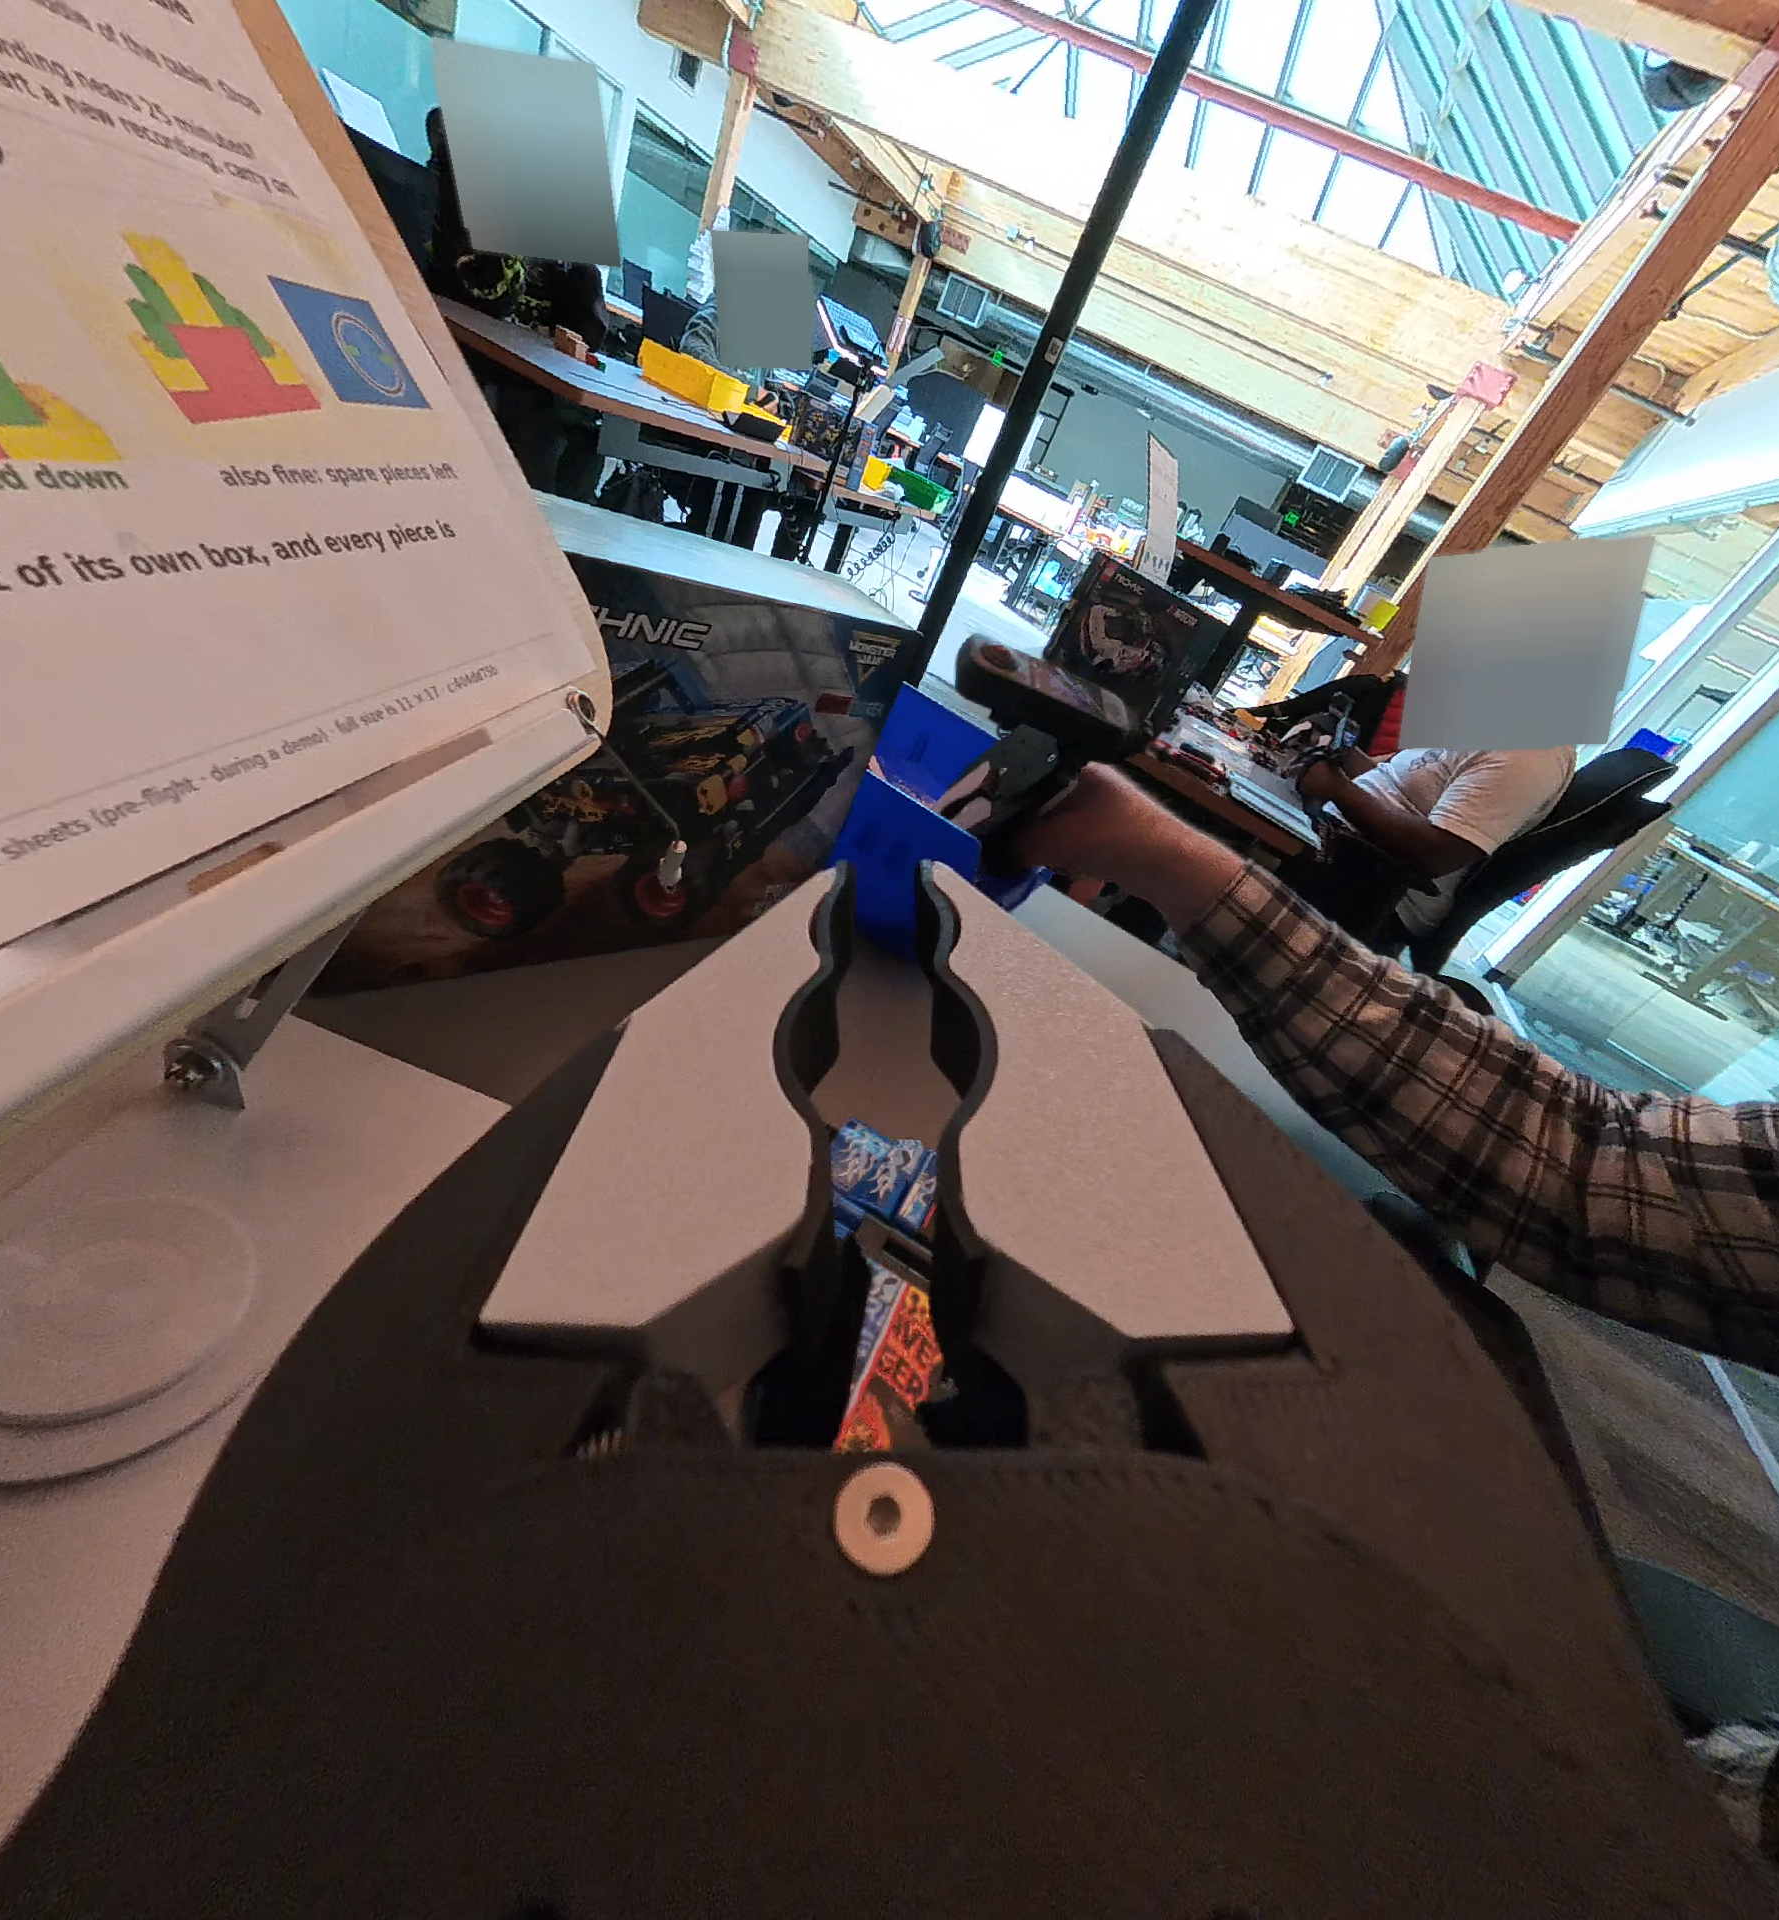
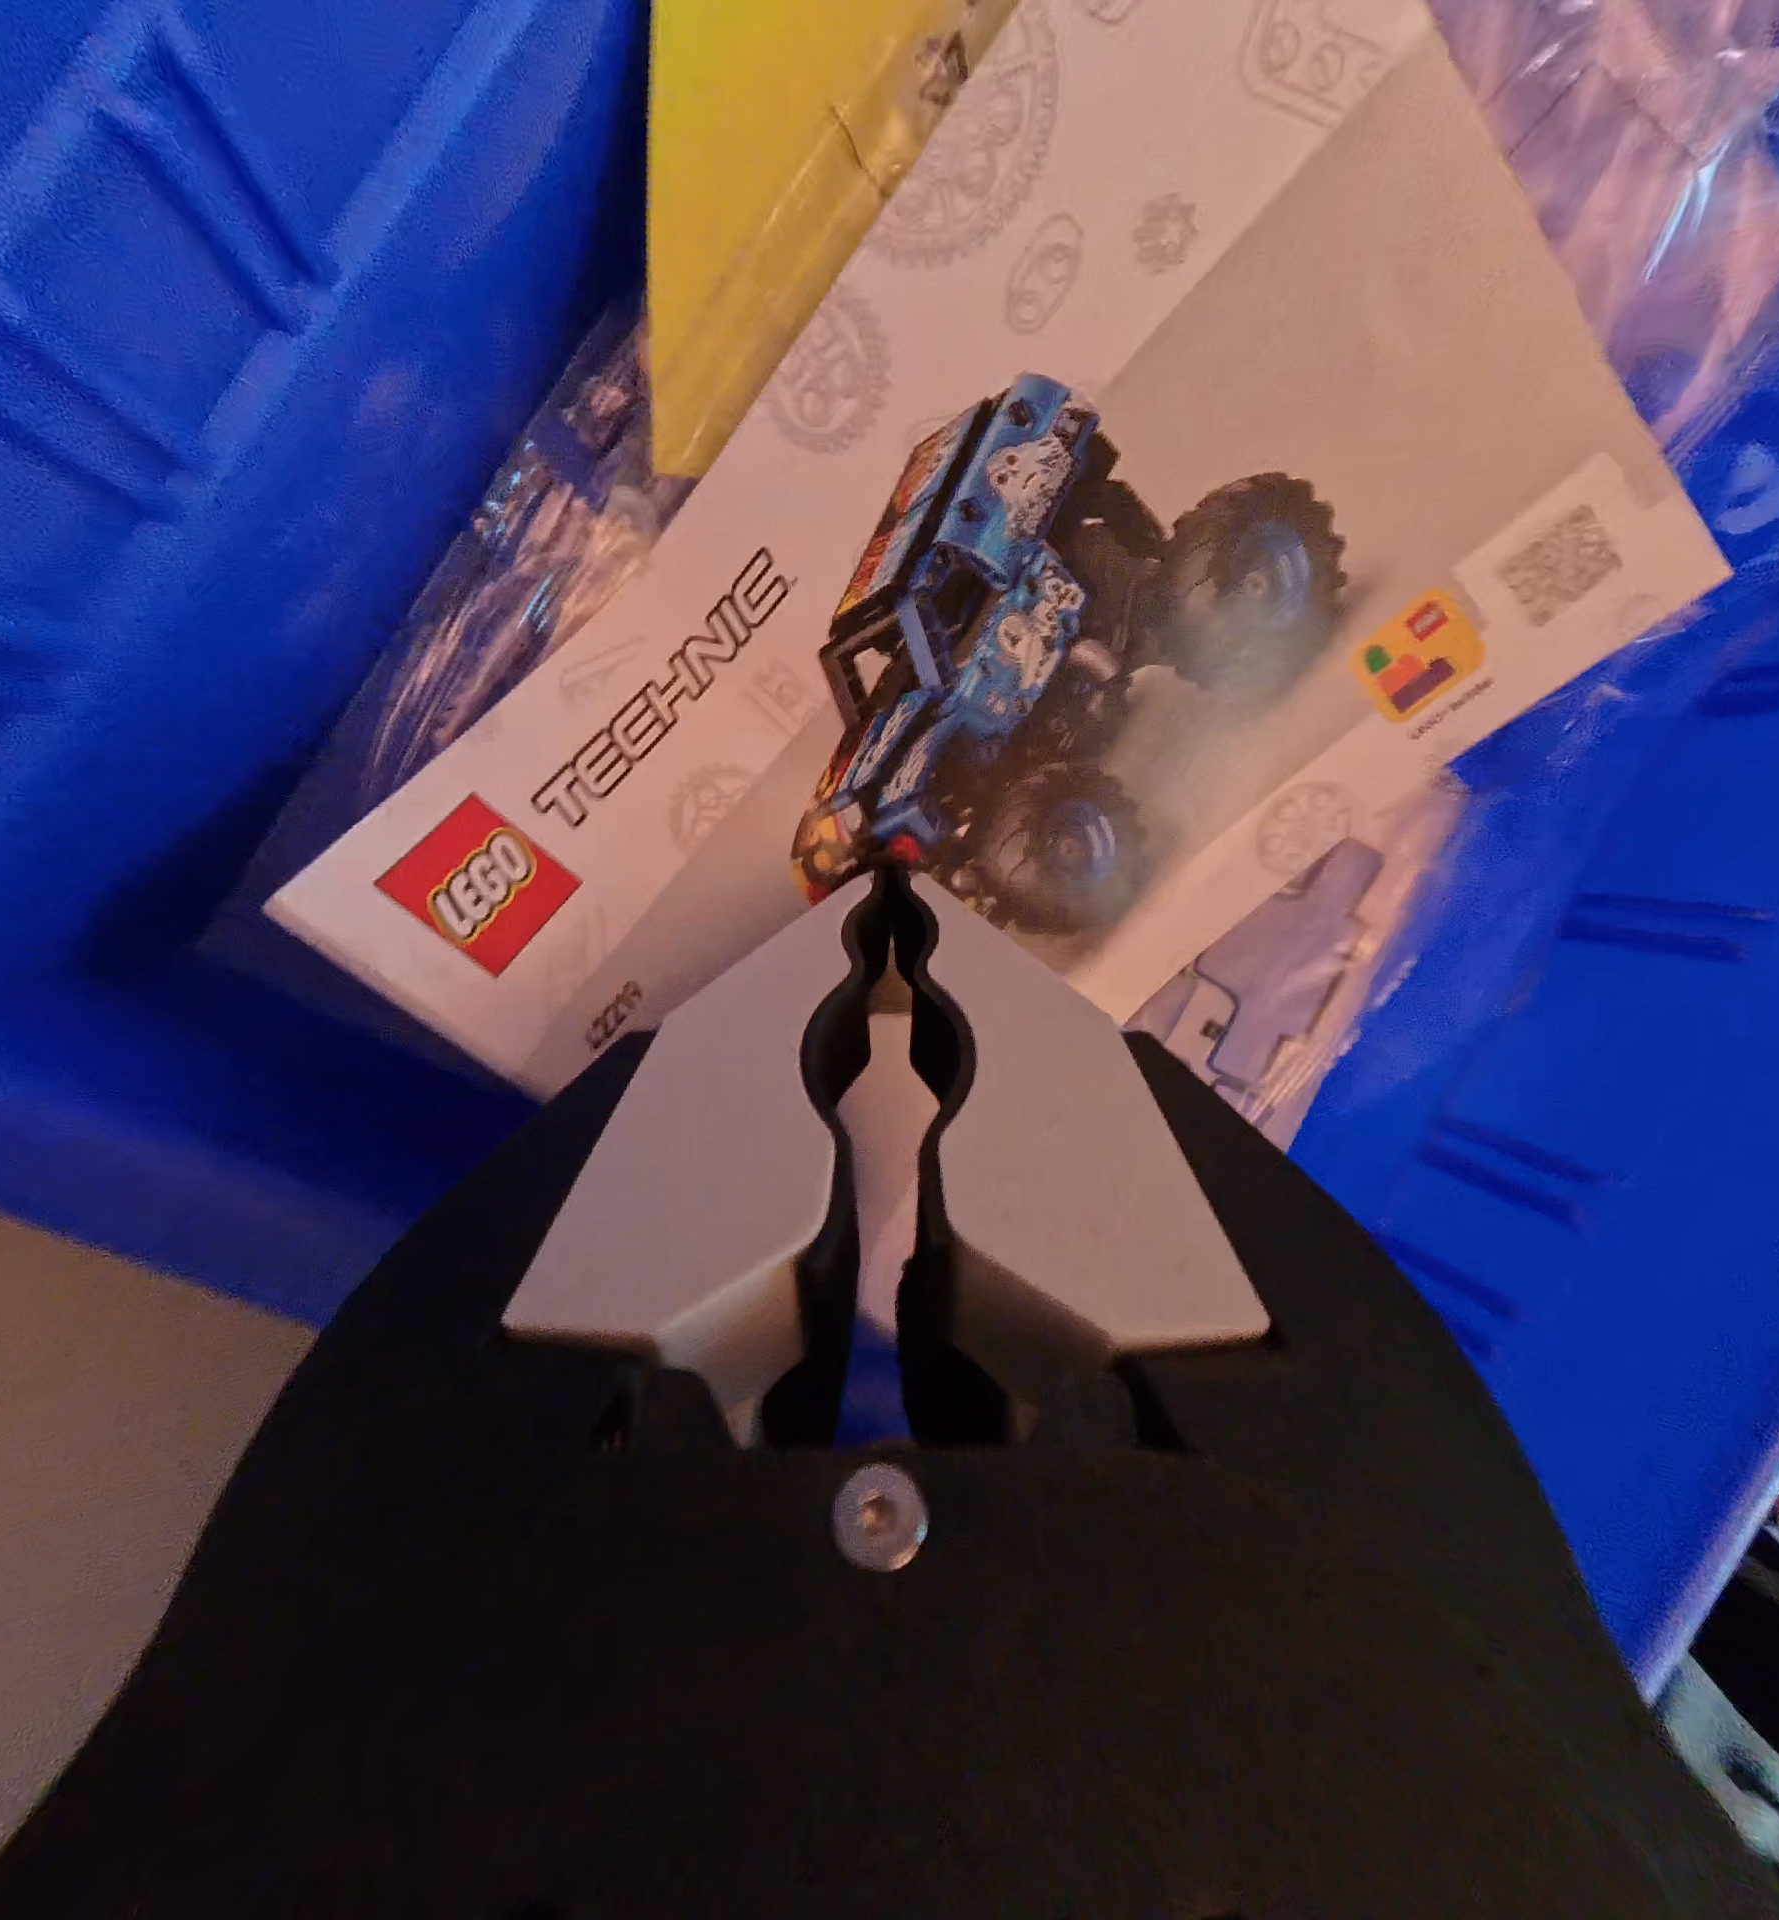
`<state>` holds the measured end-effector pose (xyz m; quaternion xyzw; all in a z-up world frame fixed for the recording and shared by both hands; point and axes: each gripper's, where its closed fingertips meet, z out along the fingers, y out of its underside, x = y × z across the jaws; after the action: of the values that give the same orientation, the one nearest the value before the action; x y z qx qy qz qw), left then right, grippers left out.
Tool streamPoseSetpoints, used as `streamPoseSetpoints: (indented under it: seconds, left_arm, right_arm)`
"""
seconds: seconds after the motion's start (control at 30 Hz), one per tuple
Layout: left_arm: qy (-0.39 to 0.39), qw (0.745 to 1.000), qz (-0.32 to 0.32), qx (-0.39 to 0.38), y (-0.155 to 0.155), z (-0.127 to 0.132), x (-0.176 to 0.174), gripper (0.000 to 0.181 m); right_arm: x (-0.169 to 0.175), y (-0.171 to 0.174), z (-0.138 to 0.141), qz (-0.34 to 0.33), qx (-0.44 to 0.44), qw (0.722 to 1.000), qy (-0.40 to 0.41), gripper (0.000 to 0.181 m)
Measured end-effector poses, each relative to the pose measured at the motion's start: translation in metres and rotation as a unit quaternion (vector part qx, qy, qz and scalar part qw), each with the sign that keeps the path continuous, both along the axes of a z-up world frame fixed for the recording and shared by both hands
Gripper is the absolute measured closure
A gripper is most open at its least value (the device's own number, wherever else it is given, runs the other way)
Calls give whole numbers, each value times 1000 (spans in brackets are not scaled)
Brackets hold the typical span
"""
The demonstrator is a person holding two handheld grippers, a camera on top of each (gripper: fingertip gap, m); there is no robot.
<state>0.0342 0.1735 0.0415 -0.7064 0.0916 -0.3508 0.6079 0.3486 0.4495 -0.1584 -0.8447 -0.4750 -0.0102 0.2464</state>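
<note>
Booklet, white paper with a blue monster-truck picture [image 2: 968, 582], lies tilted inside blue plastic bin [image 2: 189, 416]. Right gripper [image 2: 893, 902] at booklet's lower edge, tips pressed together; whether paper is pinched, cannot tell. Clear plastic bags [image 2: 1674, 208] beside booklet. Left gripper [image 1: 887, 902], tips slightly apart, near same bin, above white counter [image 1: 54, 1558]; small colourful printed sheet [image 1: 890, 1340] lodged deep between its fingers.

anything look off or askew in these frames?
Nothing damaged or spilled. The instruction booklet sits tilted inside the blue bin, propped among clear plastic bags. The right gripper, jaws nearly together, points at the booklet's lower edge; contact unclear.
</note>
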Motion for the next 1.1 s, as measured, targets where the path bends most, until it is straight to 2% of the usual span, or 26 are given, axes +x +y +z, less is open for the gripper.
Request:
streamPoseSetpoints:
  seconds: [0.1,0.17,0.3,0.37,0.43,0.5,0.53,0.57,0.67,0.73,0.77,0.8,0.87,0.97,1.03,1.1]
  left_arm:
    - [24,999,29,9,0,2,-12,167]
    - [45,996,71,27,-1,7,-28,164]
    - [93,966,221,91,-11,26,-84,161]
    - [91,948,287,104,-20,31,-115,156]
    - [76,930,345,104,-29,31,-148,146]
    - [40,916,387,102,-38,27,-177,138]
    - [10,912,399,93,-40,21,-190,128]
    - [-25,912,402,81,-40,15,-200,118]
    - [-117,920,362,94,-42,11,-212,140]
    - [-147,921,345,105,-45,14,-217,139]
    - [-156,910,367,112,-51,14,-227,123]
    - [-157,905,378,119,-55,15,-233,116]
    - [-161,902,382,124,-60,16,-241,116]
    - [-169,929,317,85,-41,7,-229,116]
    - [-181,948,257,54,-23,-6,-214,126]
    - [-175,956,230,44,-12,-16,-205,151]
  right_arm:
    - [2,2,11,-12,29,999,13,181]
    - [-4,-4,25,-7,57,998,32,181]
    - [-23,-22,80,7,145,985,89,181]
    - [-41,-37,118,32,197,972,122,179]
    - [-72,-63,151,78,210,957,184,179]
    - [-104,-93,168,127,190,948,224,170]
    - [-121,-108,171,148,170,944,240,160]
    - [-138,-122,174,167,147,939,261,153]
    - [-186,-154,176,204,87,919,326,152]
    - [-210,-165,166,218,66,917,326,151]
    - [-221,-167,161,222,61,916,329,151]
    - [-232,-168,158,221,55,913,339,151]
    - [-252,-167,152,209,23,905,370,140]
    - [-273,-153,153,177,-8,885,430,134]
    - [-284,-141,154,157,-20,877,453,131]
    - [-294,-131,154,144,-42,868,473,129]
